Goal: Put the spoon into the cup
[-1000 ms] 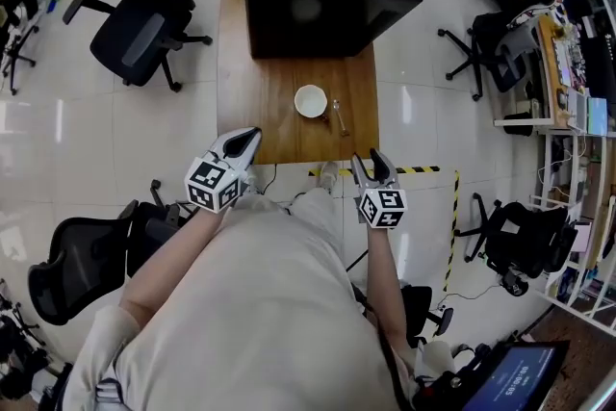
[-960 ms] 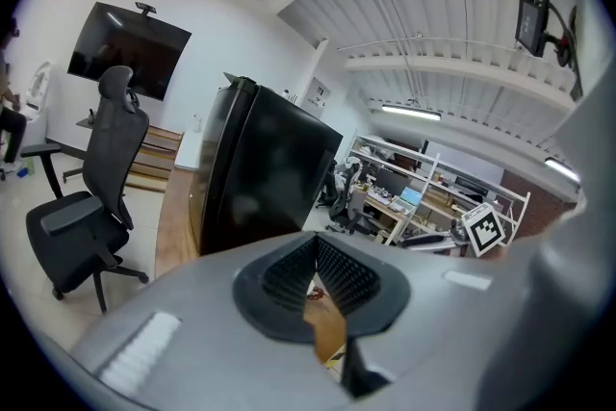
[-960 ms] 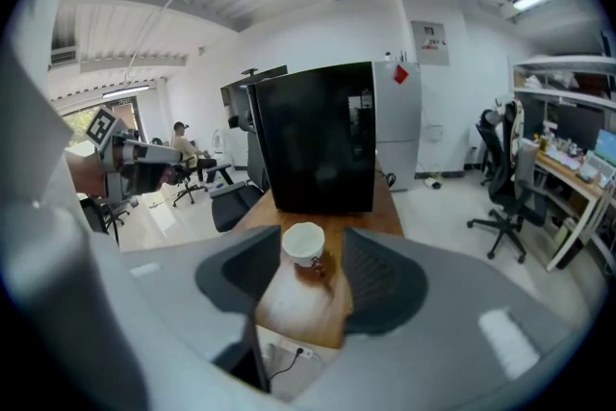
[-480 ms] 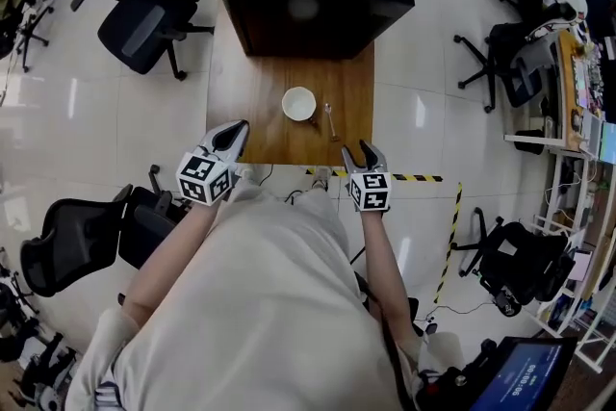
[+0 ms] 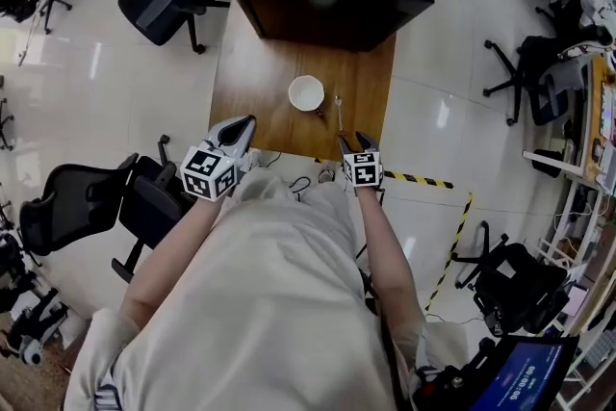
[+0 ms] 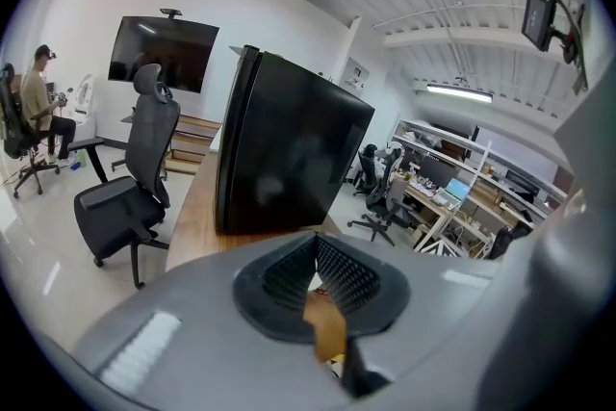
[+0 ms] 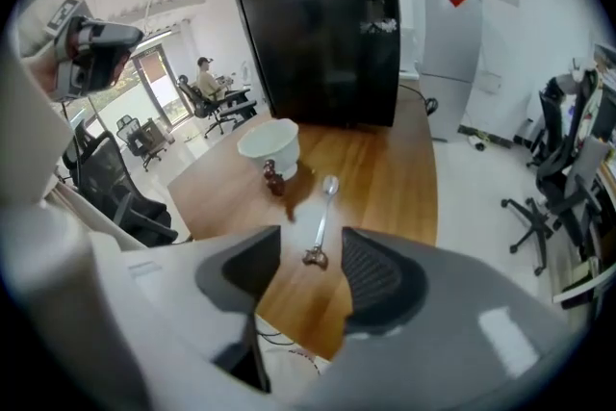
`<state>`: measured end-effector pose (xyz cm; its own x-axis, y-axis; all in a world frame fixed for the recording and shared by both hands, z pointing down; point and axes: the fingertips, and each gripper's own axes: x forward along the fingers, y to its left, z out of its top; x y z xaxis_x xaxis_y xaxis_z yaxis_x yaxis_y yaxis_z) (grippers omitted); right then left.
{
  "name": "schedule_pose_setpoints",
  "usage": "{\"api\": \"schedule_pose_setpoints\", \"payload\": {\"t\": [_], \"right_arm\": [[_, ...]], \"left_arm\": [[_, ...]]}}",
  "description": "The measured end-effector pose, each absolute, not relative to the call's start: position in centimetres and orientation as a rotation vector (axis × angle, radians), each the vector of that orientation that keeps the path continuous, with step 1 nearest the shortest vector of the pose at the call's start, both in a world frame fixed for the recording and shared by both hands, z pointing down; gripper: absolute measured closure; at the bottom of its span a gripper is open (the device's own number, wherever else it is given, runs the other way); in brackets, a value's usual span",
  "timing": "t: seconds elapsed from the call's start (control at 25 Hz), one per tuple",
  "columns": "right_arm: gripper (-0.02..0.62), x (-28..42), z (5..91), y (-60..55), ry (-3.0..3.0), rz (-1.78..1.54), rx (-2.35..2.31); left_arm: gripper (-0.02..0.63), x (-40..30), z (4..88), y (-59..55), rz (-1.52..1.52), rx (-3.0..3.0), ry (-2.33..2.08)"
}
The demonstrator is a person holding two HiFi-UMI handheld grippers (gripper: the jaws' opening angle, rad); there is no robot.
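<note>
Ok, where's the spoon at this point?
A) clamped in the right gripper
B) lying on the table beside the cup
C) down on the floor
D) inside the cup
B: the spoon lies flat on the wooden table next to the white cup. The right gripper is open, and its jaws are not closed on the handle.

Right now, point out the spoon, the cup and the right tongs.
spoon [image 7: 322,221], right gripper view, mid-handle.
cup [image 7: 272,157], right gripper view, white outer wall.
right tongs [image 5: 353,142], head view, between the open tips.
</note>
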<state>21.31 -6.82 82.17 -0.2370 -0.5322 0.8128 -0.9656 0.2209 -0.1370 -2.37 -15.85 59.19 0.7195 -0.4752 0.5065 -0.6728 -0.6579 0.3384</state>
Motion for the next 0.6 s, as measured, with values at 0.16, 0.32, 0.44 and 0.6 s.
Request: {"api": "schedule_pose_setpoints", "payload": {"t": [0.16, 0.32, 0.44, 0.6], "right_arm": [[0.396, 20.9, 84.6, -7.1, -1.853, 0.908, 1.332], [0.394, 20.6, 87.2, -7.2, -1.815, 0.926, 1.305], [0.394, 20.5, 88.4, -7.2, -1.776, 0.923, 1.294], [0.396, 19.8, 88.8, -8.0, -1.747, 0.885, 1.284]], "left_arm": [[0.603, -2.3, 59.0, -15.2, 0.534, 2.398, -0.907], [0.603, -2.6, 59.1, -14.9, 0.555, 2.379, -0.945], [0.603, -2.9, 58.9, -14.6, 0.574, 2.376, -0.967], [0.603, -3.5, 58.8, -14.2, 0.592, 2.370, -0.986]]}}
